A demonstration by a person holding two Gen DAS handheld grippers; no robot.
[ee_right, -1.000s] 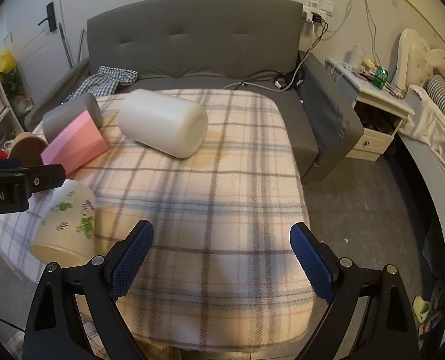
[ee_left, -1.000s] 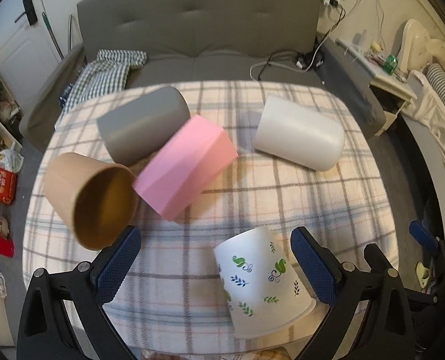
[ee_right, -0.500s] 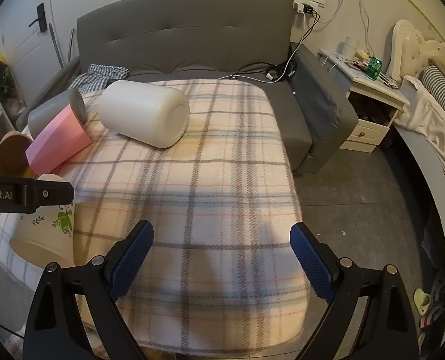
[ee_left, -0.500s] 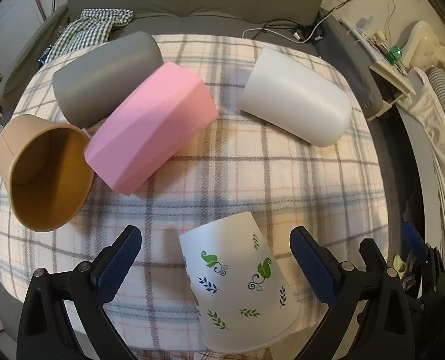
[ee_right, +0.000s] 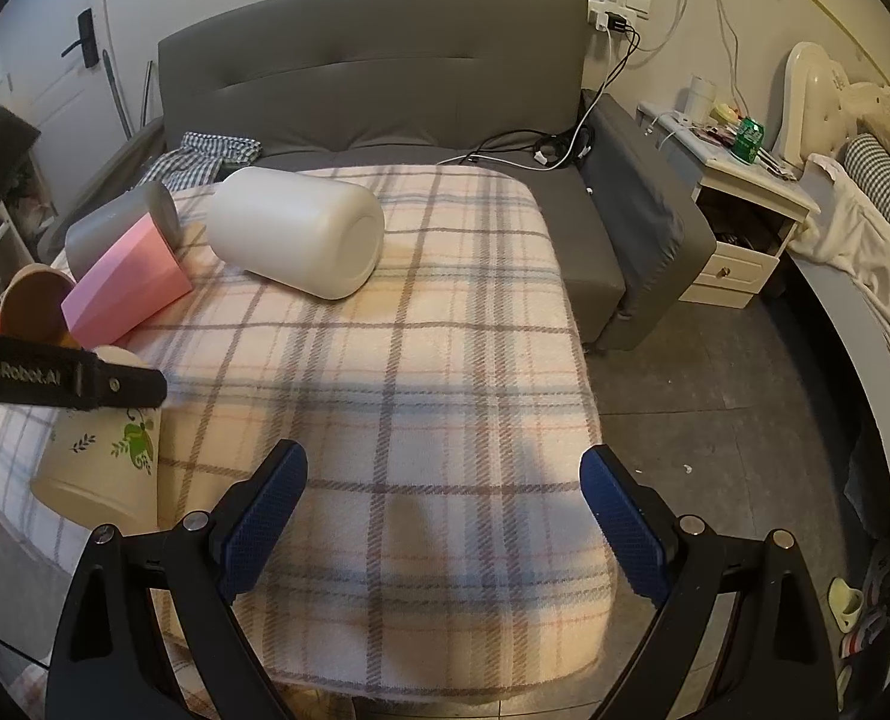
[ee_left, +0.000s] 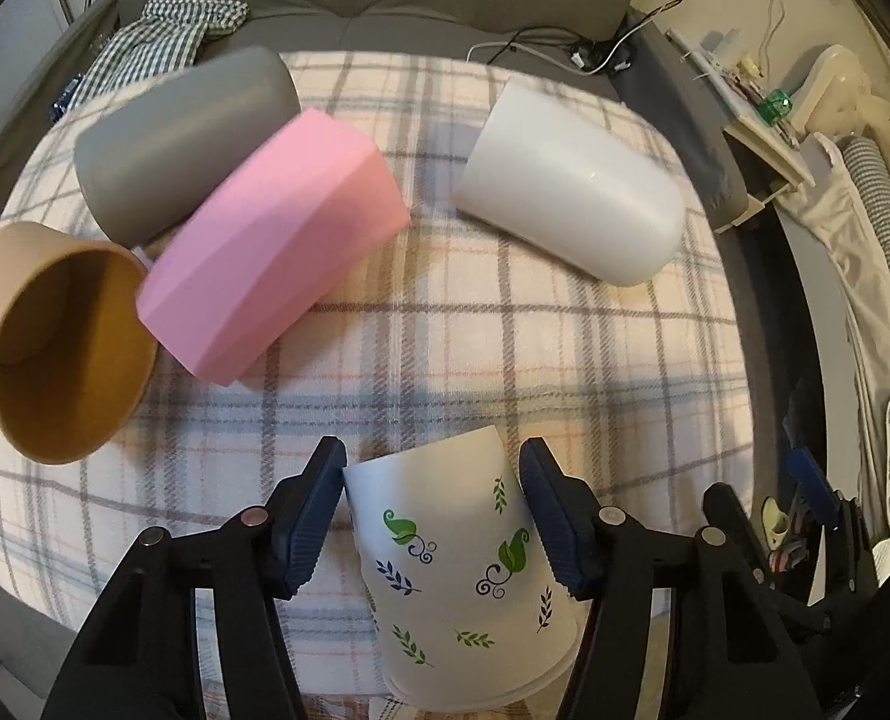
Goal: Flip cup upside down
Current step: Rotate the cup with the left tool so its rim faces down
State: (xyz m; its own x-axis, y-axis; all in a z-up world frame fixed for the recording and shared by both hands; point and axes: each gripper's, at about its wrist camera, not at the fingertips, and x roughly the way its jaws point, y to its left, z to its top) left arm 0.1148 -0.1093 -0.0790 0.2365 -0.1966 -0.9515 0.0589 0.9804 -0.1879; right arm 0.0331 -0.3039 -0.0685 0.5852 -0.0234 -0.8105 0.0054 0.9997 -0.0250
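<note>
A white cup with green and blue leaf prints (ee_left: 457, 558) lies on its side at the near edge of the plaid-covered table (ee_left: 505, 348); its rim faces me. My left gripper (ee_left: 433, 516) has closed in on the cup, with its blue pads against the cup's two sides. The cup also shows in the right wrist view (ee_right: 100, 462), under the left gripper's arm. My right gripper (ee_right: 445, 516) is open and empty above the table's near right part.
Several other cups lie on their sides: a tan one (ee_left: 55, 342), a pink one (ee_left: 271, 264), a grey one (ee_left: 175, 138) and a plain white one (ee_left: 577, 180). A grey sofa (ee_right: 385, 90) stands behind the table. A nightstand (ee_right: 739, 210) and a bed stand at right.
My left gripper has moved down and forward over the leaf-print cup, and its jaws have narrowed from wide open to touching the cup's sides. The right gripper has drifted slightly.
</note>
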